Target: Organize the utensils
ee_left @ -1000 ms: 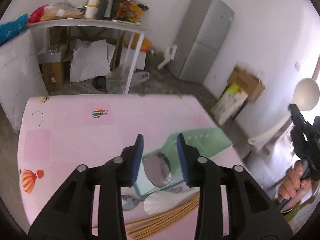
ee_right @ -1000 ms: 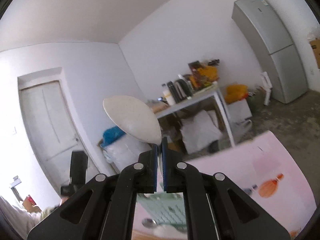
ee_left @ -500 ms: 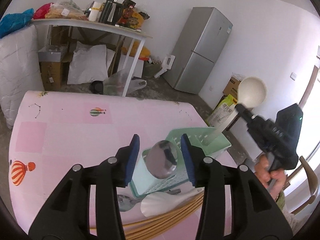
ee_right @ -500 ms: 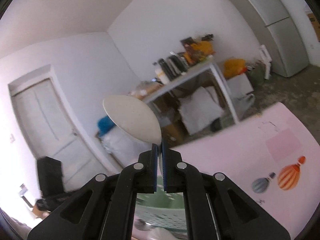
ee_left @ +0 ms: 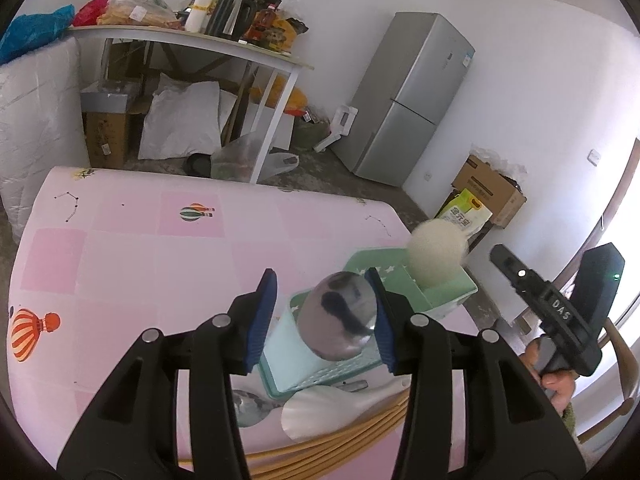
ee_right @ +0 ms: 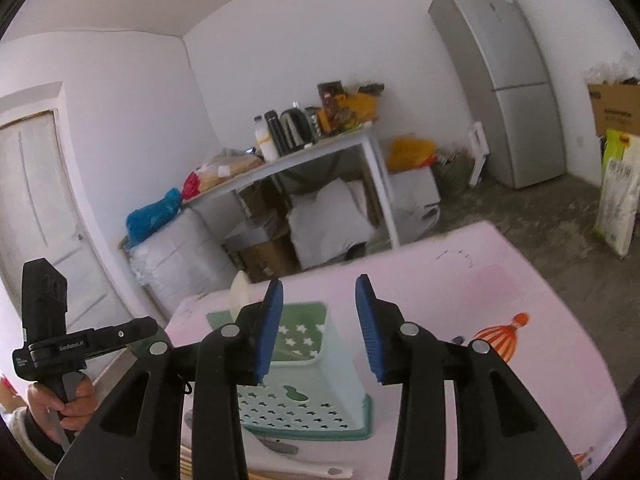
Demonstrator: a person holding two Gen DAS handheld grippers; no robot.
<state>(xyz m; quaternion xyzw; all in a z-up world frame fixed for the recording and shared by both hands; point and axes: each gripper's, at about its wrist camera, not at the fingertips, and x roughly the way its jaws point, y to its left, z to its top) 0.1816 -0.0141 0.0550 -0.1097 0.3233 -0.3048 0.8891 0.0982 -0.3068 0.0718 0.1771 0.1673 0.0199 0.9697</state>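
Currently, your right gripper (ee_right: 318, 328) is spread wide w/ nothing between its blue pads (ee_right: 270, 326). It hangs just above the green utensil caddy (ee_right: 320, 384), which sits on the pink tablecloth (ee_left: 140, 256). The white ladle (ee_left: 436, 256) stands bowl-up in the caddy's tall compartment at approx. 1 o'clock in the left wrist view; in the right wrist view only a blurred sliver of it shows at 10 o'clock of the gripper. Judged from the blur, it may not have settled yet.

Your left gripper (ee_left: 322, 322) is apart as well, jaws wide. The metal spoon (ee_left: 338, 316), bowl up, sits between the pads; its bowl rim lies against the right pad, clear of the left one. Whether the spoon is gripped lower down, or already rests in the caddy, cannot be told: the handle is hidden.

Remaining items lie at 6 o'clock of the caddy in the left wrist view: a second metal spoon (ee_left: 250, 406), a white scoop (ee_left: 316, 410) and a bundle of chopsticks (ee_left: 340, 438). They sit close to the caddy so each transfer is short.

Assessment: task is partway done. Long-handled items go upright, bowl up, so handles drop into the slots. Risk: the light caddy could tip if a tall item is loaded off-centre.
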